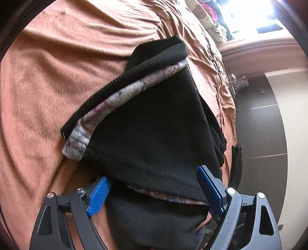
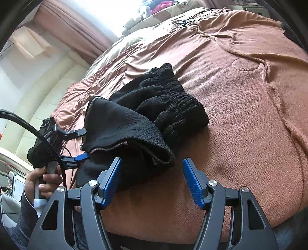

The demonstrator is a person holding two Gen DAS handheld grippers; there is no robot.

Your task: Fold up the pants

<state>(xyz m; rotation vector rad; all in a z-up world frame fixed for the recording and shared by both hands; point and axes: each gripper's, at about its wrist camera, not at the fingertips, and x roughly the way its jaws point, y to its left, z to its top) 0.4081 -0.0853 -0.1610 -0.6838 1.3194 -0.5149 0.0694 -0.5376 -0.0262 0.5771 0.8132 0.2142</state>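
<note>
Black knit pants lying bunched on the salmon fleece blanket at the near edge of the bed, patterned lining showing along one turned-back edge; gathered waistband heaped toward the far side in the right wrist view.

Left gripper spread wide, blue pads either side of a thick fold, cloth between them but not pinched; right gripper likewise spread, left pad touching the hem of the bundle, right pad over bare blanket, nothing held.

Judged stage: fold incomplete, layers uneven, bundle lumpy. Advisable: close the left gripper on all layers of the near fold, not the top ply alone; take the hem corner with the right; lift together, carry over evenly, lay flat, smooth out the waistband heap.

Obstacles: ridges in the blanket liable to drag the knit; bed edge just beside the bundle, risk of cloth sliding off; the person's left hand and black cable close by the left side, possible snag. Pile of cloth at the head of the bed, well apart; window glare beyond.
</note>
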